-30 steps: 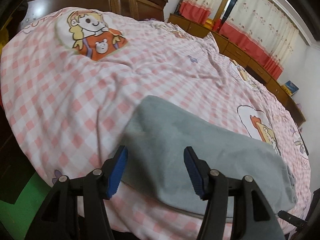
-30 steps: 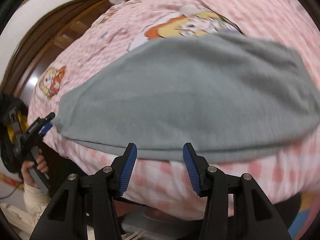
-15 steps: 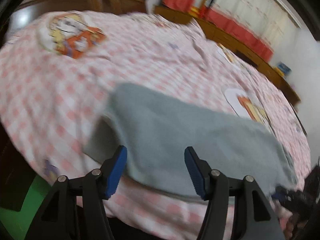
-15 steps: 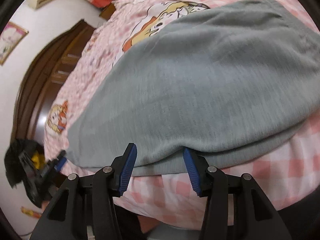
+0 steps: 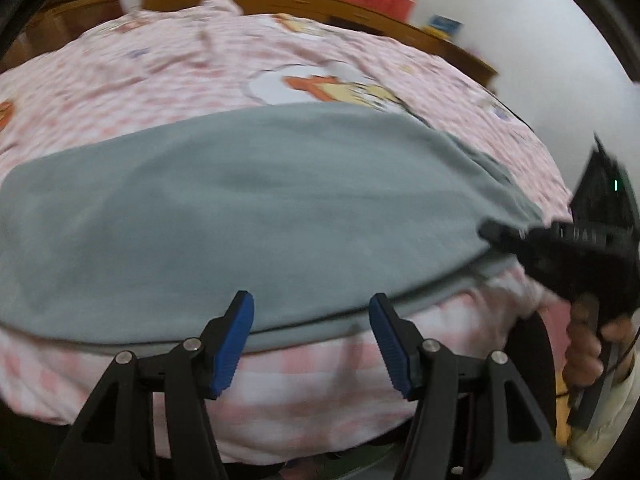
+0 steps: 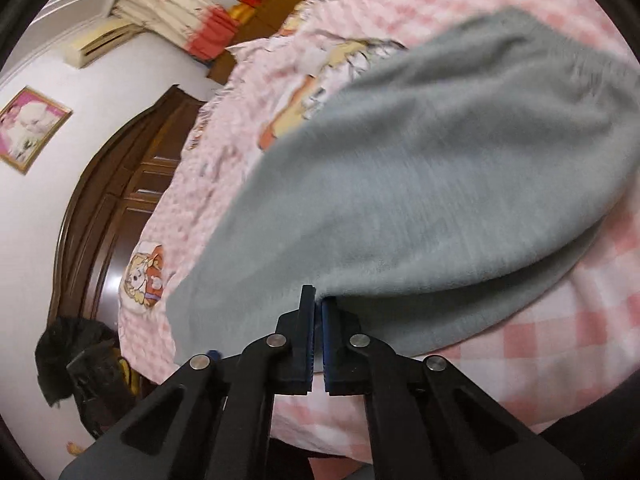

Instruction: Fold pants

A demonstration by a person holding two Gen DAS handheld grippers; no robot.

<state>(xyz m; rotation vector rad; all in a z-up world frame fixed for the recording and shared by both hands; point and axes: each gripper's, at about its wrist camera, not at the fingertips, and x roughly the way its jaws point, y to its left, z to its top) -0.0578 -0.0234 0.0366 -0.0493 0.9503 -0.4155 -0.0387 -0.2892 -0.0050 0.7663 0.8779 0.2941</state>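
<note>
Blue-padded and spread half a second ago, the right tool (image 6: 319, 320) has now pressed together on the near hem of the grey pants (image 6: 440, 184), pinching the top layer. The left tool (image 5: 311, 336) stays spread just short of the pants' (image 5: 248, 208) near edge, having swung to face their long side. The pants lie folded lengthwise on the pink checked bed cover (image 5: 200, 64). In the left view, a hand (image 5: 588, 344) grips the right tool's handle.
</note>
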